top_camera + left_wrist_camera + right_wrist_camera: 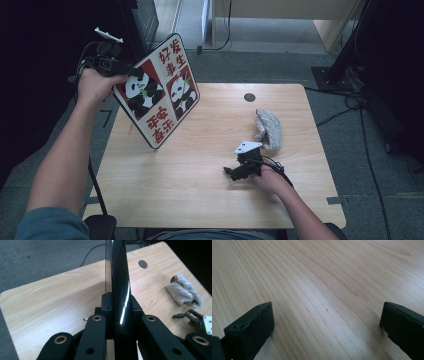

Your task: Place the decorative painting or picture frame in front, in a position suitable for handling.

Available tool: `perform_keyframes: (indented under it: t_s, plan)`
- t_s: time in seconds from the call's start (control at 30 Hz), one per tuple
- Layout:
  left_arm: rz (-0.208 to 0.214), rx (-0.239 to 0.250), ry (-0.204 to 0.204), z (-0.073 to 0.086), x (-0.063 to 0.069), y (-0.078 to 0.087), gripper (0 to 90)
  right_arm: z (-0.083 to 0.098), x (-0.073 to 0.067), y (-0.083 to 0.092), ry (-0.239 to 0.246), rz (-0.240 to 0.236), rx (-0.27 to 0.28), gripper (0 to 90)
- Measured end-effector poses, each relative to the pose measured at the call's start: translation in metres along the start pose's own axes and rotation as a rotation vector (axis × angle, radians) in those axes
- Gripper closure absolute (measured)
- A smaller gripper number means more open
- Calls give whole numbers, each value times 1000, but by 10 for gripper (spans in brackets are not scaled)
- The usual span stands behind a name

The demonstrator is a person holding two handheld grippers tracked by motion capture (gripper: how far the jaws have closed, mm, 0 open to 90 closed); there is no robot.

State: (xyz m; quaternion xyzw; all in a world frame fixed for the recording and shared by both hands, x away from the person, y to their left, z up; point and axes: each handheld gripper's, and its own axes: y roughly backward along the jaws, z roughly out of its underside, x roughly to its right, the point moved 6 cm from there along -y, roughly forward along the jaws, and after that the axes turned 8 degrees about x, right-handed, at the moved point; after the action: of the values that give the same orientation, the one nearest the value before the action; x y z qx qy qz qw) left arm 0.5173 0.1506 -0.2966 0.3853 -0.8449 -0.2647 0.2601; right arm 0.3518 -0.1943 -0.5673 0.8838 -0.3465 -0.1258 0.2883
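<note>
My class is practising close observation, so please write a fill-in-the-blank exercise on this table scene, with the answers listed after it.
1. The left claw is shut on the edge of the ____ board, holding it tilted above the table.
2. The right claw rests low over the table with its jaws ____.
3. The animals printed on the board are ____.
4. The grey cloth lies beyond the ____ claw.

Missing words: panda; open; pandas; right

left hand-held gripper [131,73]: raised off the surface [200,200] past its left far corner, forearm stretched forward, jaws clamped on panda board [157,90] edge | right hand-held gripper [231,172]: low over the surface's near right part, pointing left, jaws wide apart, nothing between
</note>
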Motion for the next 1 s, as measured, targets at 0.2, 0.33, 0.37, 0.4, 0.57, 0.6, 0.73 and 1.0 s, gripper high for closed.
perform_keyframes:
  t_s: [0.2,0.33,0.37,0.4,0.57,0.6,0.73,1.0]
  plan:
    - [52,25,-33,-7,21,13,801,0,0,0,-1,-1,0,0]
    - [66,19,-67,-5,36,15,801,0,0,0,0,-2,0,0]
    - [72,22,-82,-5,41,16,802,0,0,0,-1,-2,0,0]
    - [82,31,-94,-4,48,18,801,0,0,0,0,-2,0,0]
    - [149,70,-113,2,65,29,801,1,0,1,3,-5,-1,0]
    - [156,74,-125,4,70,32,801,1,0,1,4,-6,-1,0]
    - [185,65,-151,11,87,33,799,1,0,1,4,-8,-1,0]
    - [234,38,-197,28,115,24,798,1,0,1,4,-7,-1,0]
